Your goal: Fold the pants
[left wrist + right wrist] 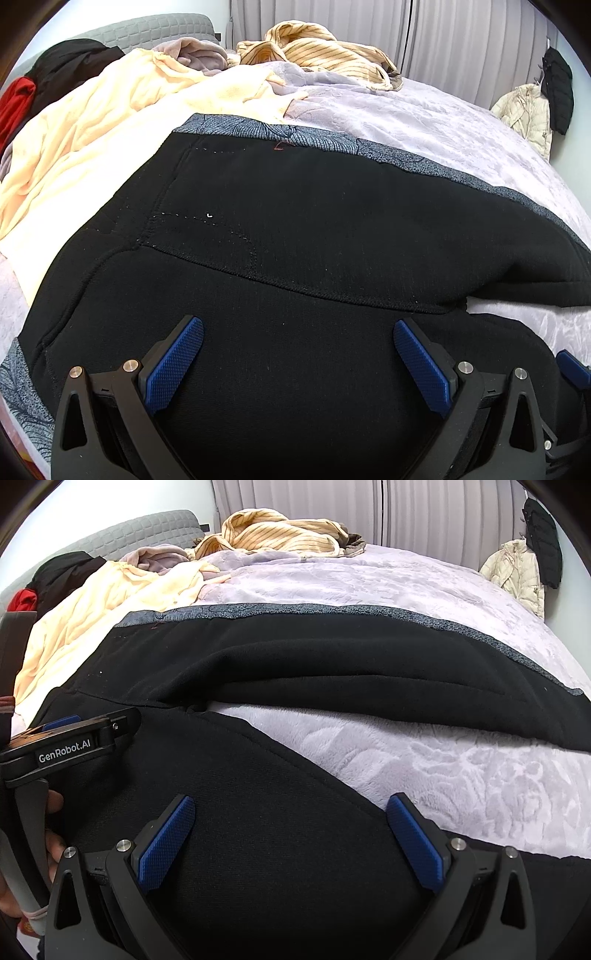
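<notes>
While the pants (295, 229) are lying spread inside out across the bed (424, 760), both legs are still fanning apart with blanket showing between them, so no fold looks made yet; the whole fold appears to be left. One pair of pants and two grippers are showing: the left gripper (297, 328) and right gripper (290, 805) are hovering over the near leg, jaws wide apart, gripping nothing.

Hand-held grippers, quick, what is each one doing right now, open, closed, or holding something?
Left hand-held gripper: open, empty, over the black fleece pants.
Right hand-held gripper: open, empty, over the same pants.
</notes>
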`<state>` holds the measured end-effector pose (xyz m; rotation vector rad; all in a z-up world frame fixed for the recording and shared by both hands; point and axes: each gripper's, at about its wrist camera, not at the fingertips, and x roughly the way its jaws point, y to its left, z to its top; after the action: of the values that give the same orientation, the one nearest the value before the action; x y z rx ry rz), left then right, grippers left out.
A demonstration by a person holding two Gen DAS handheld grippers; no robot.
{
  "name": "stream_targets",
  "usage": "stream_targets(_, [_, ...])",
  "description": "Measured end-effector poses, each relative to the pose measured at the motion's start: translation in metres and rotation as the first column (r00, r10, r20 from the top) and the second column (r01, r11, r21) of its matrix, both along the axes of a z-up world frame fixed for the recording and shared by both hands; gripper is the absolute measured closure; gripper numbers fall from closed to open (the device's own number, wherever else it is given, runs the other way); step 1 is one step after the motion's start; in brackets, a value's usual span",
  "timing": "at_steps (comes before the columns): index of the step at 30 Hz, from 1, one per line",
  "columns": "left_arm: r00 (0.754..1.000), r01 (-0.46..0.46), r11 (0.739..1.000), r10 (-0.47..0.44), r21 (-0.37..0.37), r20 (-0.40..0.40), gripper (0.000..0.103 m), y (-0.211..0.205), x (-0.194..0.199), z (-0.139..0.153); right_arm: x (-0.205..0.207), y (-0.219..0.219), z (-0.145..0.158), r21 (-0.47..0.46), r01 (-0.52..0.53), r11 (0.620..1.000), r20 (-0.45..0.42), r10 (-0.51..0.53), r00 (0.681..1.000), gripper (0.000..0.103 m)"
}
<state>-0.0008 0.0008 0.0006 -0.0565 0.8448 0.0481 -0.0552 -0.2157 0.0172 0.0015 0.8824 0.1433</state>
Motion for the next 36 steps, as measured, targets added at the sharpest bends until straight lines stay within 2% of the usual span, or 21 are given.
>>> stream_targets(5, [1.0,0.0,0.999,0.0,0.033,-0.001,0.0,-0.007,0.001,-0.004,0.002,0.001,0.0,-0.021,-0.011,1.0,-0.014,0.011,1.0,0.0])
stream_targets(17, [1.0,-0.005,1.0,0.005,0.022,0.001,0.0,-0.005,0.001,-0.002,0.0,-0.002,0.0,-0.014,-0.001,1.0,0.0,0.001,1.0,0.0])
stream_targets(22, [1.0,-0.013,1.0,0.013,-0.026,0.0,0.0,0.003,0.001,0.019,0.014,-0.001,0.008,-0.025,-0.016,1.0,-0.09,0.014,0.996,0.0])
stream_targets(23, [1.0,-0.008,1.0,0.008,-0.014,0.006,0.0,0.005,0.001,0.027,0.018,0.0,0.011,-0.035,-0.029,0.999,-0.122,0.025,0.992,0.0])
stream_targets(25, [1.0,-0.005,0.999,0.004,0.035,0.022,0.0,0.007,0.002,0.041,0.018,0.003,0.022,-0.053,-0.042,0.998,-0.108,0.036,0.993,0.0])
stream_targets(27, [0.999,-0.021,0.999,0.02,0.042,0.032,0.0,0.016,0.006,0.057,0.018,0.009,0.042,-0.066,-0.077,0.995,-0.052,0.074,0.996,0.0])
stream_targets(29, [1.0,-0.008,1.0,0.009,-0.02,0.026,0.0,0.029,0.019,0.071,0.023,0.014,0.063,-0.069,-0.109,0.992,0.018,0.11,0.994,0.0])
stream_targets(31, [1.0,-0.026,0.999,0.027,-0.04,0.008,0.0,0.039,0.033,0.08,0.035,0.019,0.079,-0.044,-0.176,0.983,0.063,0.179,0.982,0.0])
stream_targets(34, [0.998,-0.062,0.996,0.062,-0.061,0.004,0.0,0.053,0.06,0.088,0.068,0.031,0.088,-0.036,-0.274,0.961,0.044,0.276,0.96,0.0])
stream_targets(36, [0.998,-0.069,0.994,0.068,-0.091,-0.011,0.0,0.059,0.081,0.079,0.099,0.044,0.088,-0.024,-0.386,0.922,0.036,0.386,0.922,0.0])
